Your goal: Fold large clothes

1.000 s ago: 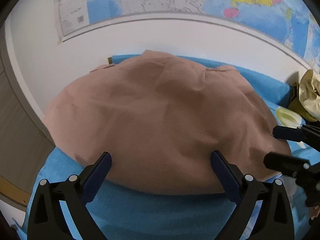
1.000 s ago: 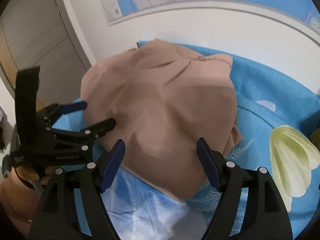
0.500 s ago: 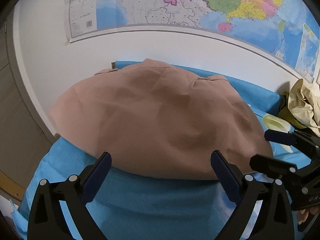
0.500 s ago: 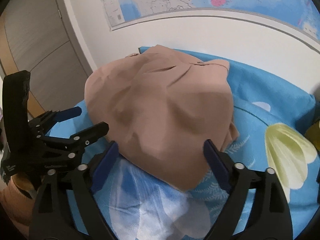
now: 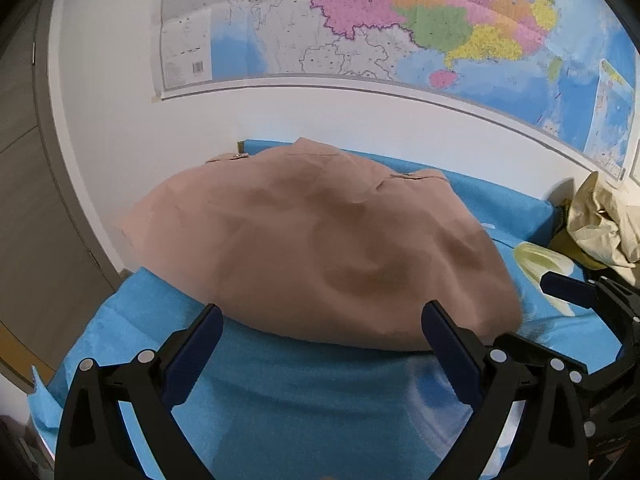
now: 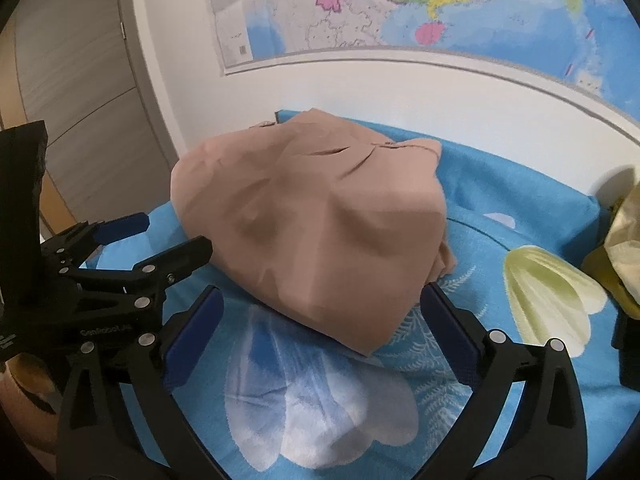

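Note:
A large tan garment [image 5: 320, 240] lies folded in a flat stack on the blue floral sheet [image 5: 304, 400]; it also shows in the right wrist view [image 6: 320, 224]. My left gripper [image 5: 320, 320] is open and empty, just short of the garment's near edge. My right gripper [image 6: 320, 304] is open and empty at the garment's near right corner. The left gripper shows in the right wrist view [image 6: 160, 240], and the right gripper at the left wrist view's right edge [image 5: 560, 304].
A white wall with a large map [image 5: 400, 28] runs behind the bed. A crumpled beige and olive cloth pile [image 5: 600, 220] lies at the far right. A grey door or cabinet [image 6: 80, 80] stands at the left.
Both grippers have drawn back and up from the garment, which now lies released on the sheet. More wall and map show.

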### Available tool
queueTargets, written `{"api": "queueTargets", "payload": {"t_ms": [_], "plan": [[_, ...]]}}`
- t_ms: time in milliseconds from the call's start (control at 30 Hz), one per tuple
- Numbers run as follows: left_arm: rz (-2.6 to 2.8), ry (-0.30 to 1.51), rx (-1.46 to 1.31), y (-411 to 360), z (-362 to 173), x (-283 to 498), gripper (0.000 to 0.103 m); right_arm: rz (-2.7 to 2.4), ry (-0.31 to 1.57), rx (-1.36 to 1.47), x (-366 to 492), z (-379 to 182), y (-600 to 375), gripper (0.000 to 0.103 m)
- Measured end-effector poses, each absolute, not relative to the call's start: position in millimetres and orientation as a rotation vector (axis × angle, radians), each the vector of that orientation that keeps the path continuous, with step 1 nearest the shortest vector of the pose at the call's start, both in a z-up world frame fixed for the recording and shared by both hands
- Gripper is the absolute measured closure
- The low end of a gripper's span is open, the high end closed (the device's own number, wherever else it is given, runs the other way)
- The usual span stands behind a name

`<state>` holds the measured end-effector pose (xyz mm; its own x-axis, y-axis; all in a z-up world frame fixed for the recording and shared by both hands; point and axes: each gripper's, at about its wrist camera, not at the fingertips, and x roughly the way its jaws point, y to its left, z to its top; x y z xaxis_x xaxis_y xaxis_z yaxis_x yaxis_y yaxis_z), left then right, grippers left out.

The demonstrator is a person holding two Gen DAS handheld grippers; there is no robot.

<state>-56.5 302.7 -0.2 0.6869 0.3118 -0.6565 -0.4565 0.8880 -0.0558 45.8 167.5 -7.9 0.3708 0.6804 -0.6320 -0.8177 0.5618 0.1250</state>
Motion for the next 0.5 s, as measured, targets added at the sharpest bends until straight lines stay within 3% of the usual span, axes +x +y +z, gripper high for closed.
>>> {"api": "queueTargets", "payload": {"t_ms": [500], "plan": [[0.486,0.639,-0.229,287,14,-81,0.007,0.964,0.63,-0.244,16,1,151,0.006]]}}
